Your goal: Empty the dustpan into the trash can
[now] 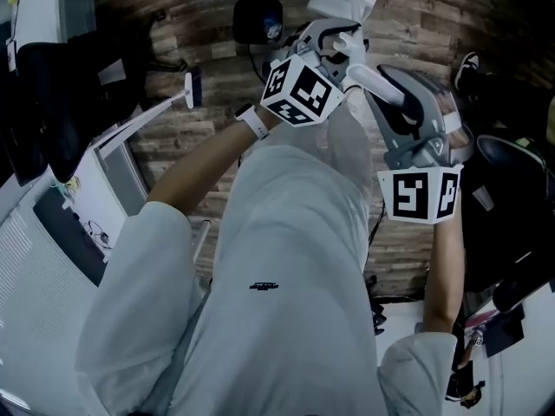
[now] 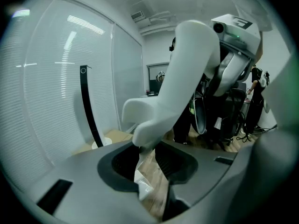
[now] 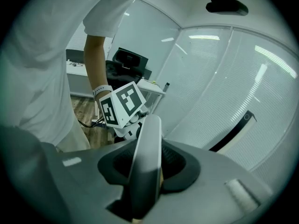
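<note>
Dustpan (image 1: 409,113), seemingly between left gripper (image 2: 150,168) and right gripper (image 3: 146,168) fingers.

Dim, bluish head view; strip-light glare on glass wall (image 2: 86,29), fisheye warp w/ dark vignette at edges.

I count two grippers from my station: the left gripper (image 2: 148,171) and the right gripper (image 3: 145,181). In the head view I see two marker cubes, the left cube (image 1: 299,89) at 12 o'clock and the right cube (image 1: 418,195) at 3 o'clock. One dustpan (image 2: 180,83). One dark round container (image 1: 257,20) at 12 o'clock, one wristband (image 1: 254,121) at 11 o'clock, one shoe (image 1: 468,63) at 2 o'clock. Two forearms: the left forearm (image 1: 204,167) at 10 o'clock, the right forearm (image 1: 444,267) at 4 o'clock
</note>
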Motion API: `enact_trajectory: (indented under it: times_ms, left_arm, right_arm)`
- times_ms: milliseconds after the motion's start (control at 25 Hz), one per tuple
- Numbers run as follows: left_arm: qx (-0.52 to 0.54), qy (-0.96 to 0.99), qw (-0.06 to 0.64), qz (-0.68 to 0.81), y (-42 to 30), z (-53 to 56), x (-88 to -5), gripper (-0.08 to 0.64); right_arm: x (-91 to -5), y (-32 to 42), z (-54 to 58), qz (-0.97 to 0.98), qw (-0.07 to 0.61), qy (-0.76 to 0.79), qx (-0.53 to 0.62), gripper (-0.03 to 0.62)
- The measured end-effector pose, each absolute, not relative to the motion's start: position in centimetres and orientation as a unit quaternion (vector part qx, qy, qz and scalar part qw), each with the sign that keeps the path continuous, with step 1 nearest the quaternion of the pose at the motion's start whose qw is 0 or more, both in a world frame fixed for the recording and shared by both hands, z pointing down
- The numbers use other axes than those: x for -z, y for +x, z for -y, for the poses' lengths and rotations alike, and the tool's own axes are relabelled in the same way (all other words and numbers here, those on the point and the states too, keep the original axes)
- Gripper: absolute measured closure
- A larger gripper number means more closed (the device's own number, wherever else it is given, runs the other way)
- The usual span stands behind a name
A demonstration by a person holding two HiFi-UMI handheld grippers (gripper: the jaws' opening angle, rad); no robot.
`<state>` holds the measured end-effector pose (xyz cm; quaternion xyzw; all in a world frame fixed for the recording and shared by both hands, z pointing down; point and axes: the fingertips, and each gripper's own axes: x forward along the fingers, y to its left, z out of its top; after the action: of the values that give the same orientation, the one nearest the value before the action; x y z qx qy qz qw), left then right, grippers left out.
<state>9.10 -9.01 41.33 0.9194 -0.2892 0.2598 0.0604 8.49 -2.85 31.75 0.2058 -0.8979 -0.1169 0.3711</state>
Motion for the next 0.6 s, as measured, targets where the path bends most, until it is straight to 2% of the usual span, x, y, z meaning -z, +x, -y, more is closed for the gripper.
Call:
enact_trajectory:
  times_ms: [280, 600]
  left_arm:
    - [-0.285, 0.925, 0.075, 0.239, 12.2, 9.0, -47.9, 0.453]
    - [-0.308, 0.921, 0.11, 0.211, 13.7, 8.8, -54.5, 0.451]
  right_arm:
    - [-37.7, 11.3, 4.0, 0.89, 0.367, 0.27, 0.037, 0.463]
    - [-43.9, 12.8, 5.1, 0.873, 0.376, 0.311, 0.002, 0.463]
